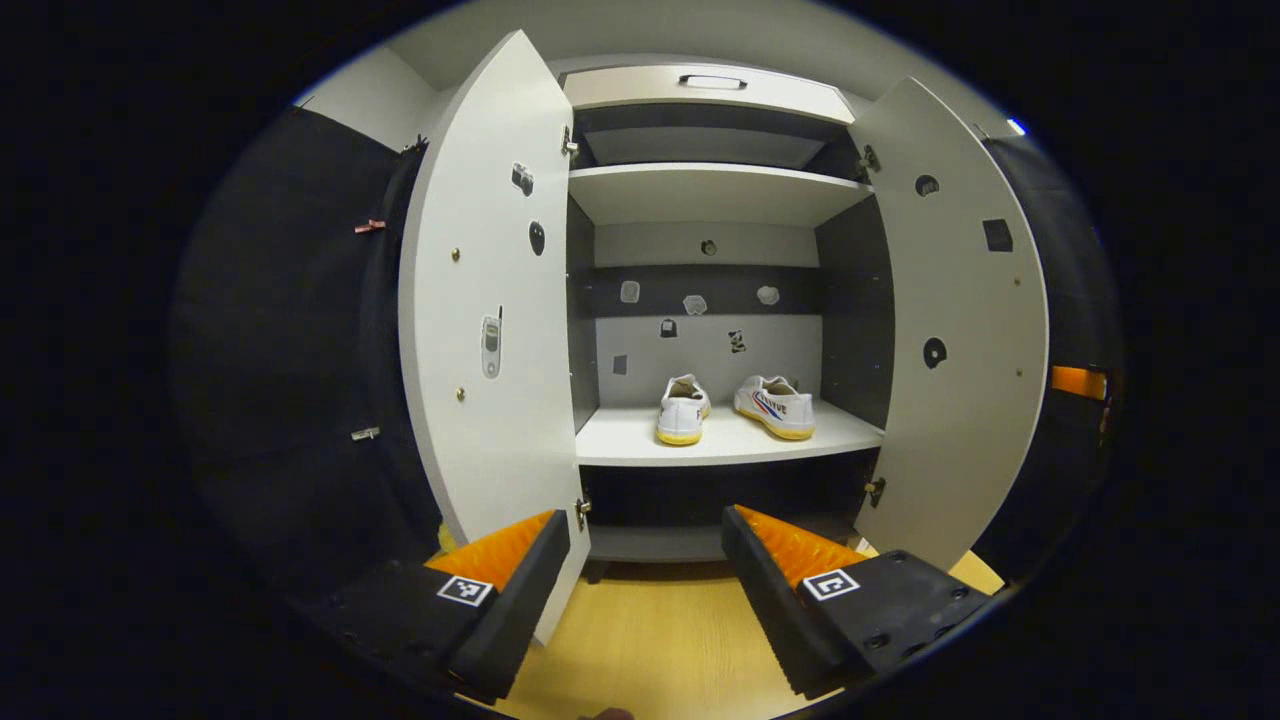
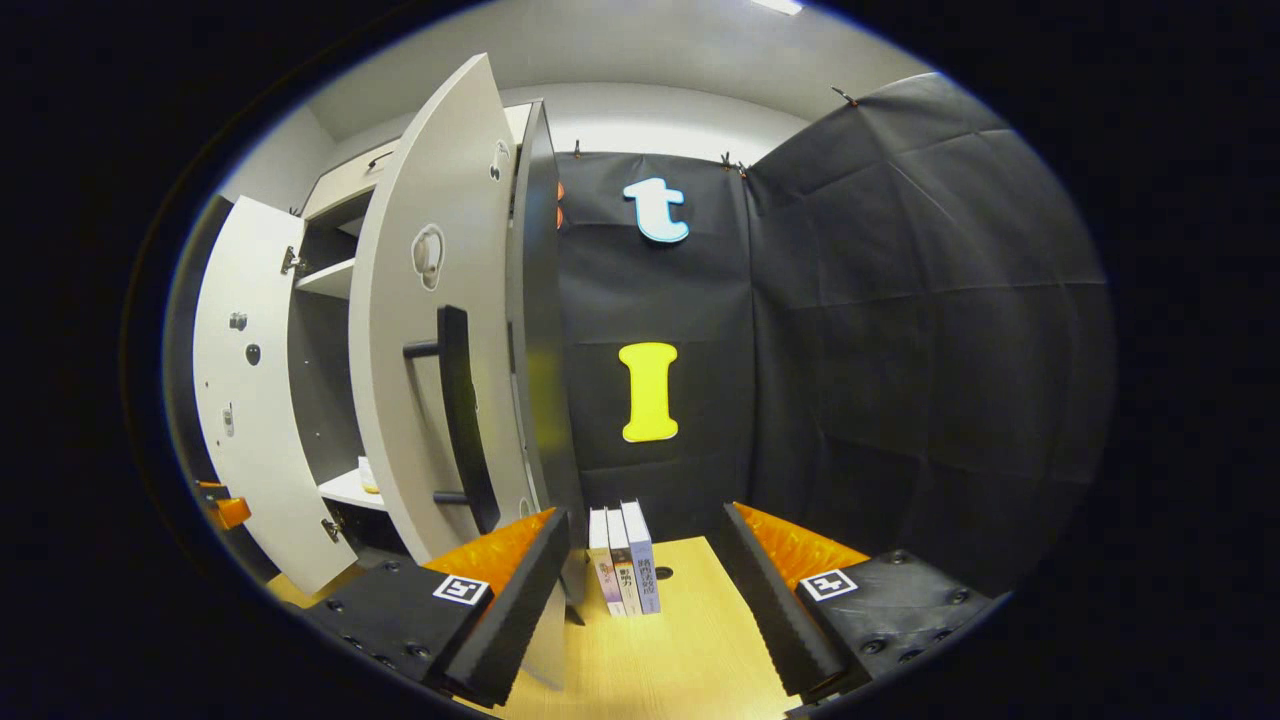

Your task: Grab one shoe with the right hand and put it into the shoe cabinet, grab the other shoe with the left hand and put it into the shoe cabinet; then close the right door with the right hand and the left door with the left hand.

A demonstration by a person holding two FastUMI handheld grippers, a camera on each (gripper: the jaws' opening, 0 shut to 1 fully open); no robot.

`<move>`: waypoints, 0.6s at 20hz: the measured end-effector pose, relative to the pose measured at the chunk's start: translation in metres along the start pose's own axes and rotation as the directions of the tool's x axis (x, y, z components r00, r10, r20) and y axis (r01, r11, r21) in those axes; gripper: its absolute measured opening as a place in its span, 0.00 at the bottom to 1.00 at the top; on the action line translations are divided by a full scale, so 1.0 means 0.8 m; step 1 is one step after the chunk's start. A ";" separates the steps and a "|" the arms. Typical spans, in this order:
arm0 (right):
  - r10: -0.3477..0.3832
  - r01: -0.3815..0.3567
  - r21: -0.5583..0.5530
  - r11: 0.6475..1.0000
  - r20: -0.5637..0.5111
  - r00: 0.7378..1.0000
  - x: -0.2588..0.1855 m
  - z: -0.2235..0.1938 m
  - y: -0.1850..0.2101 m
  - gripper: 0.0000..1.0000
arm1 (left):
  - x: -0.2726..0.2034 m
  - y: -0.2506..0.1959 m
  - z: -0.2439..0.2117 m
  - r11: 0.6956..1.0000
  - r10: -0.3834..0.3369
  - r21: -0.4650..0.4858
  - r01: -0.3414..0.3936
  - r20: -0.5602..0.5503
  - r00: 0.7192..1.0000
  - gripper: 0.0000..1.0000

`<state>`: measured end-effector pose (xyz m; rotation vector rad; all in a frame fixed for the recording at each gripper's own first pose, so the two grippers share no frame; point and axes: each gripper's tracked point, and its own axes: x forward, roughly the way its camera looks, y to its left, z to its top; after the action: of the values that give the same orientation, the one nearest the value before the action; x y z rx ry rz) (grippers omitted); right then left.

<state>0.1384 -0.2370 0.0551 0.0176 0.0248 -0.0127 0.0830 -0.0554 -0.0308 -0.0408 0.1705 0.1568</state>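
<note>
1. Inside the white two-door shoe cabinet (image 1: 720, 190), on its pale lower shelf (image 1: 620, 445): two white canvas shoes with yellow soles, side by side, not touching.
2. Left white shoe (image 1: 683, 410): heel toward the left gripper view's camera, toe toward the cabinet's back wall, long axis running front to back.
3. Right white shoe (image 1: 775, 406): turned at an angle, toe toward the front right of the shelf, heel toward the back left, striped side showing, long axis diagonal.
4. Left door (image 1: 480, 300) and right door (image 1: 950, 330) both swung wide open, small stickers dotted on their inner faces and on the back wall.
5. Left gripper (image 1: 646, 550): fingers spread apart, nothing between them, held back from the cabinet, facing the open shelf, above the light wooden floor (image 1: 650, 640).
6. Right gripper (image 2: 646, 550): fingers spread apart, empty, just beside the outer face of the right door, near its black bar handle (image 2: 460, 420).
7. In the right gripper view, between the fingers and farther off: three upright books (image 2: 624, 560) standing on the wood surface against the black cloth wall (image 2: 900, 350).
8. Above the cloth: pale grey wall and ceiling; an upper shelf and a drawer with a handle at the cabinet's top.
</note>
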 end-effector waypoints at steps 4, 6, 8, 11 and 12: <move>0.047 -0.047 -0.006 0.999 0.029 0.998 0.028 0.036 0.013 0.96 | -0.009 -0.010 -0.008 0.999 -0.018 0.046 0.019 -0.005 1.000 0.96; 0.073 -0.073 -0.007 0.997 0.026 0.997 0.037 0.044 0.020 0.96 | -0.012 -0.019 -0.011 0.998 -0.038 0.050 0.039 -0.011 0.999 0.96; 0.097 -0.096 -0.008 0.995 0.028 0.995 0.047 0.053 0.030 0.96 | -0.014 -0.024 -0.013 0.998 -0.053 0.046 0.053 -0.014 0.999 0.96; 0.128 -0.127 -0.011 0.992 0.021 0.992 0.053 0.056 0.043 0.97 | -0.016 -0.022 -0.014 0.997 -0.058 0.048 0.058 -0.018 0.998 0.96; 0.136 -0.136 -0.004 0.991 0.018 0.991 0.054 0.056 0.047 0.97 | -0.017 -0.022 -0.014 0.997 -0.061 0.047 0.062 -0.019 0.998 0.96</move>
<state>0.1829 -0.2005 0.0994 0.0166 0.0056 0.1238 0.0710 -0.0755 -0.0393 -0.0001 0.1902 0.0910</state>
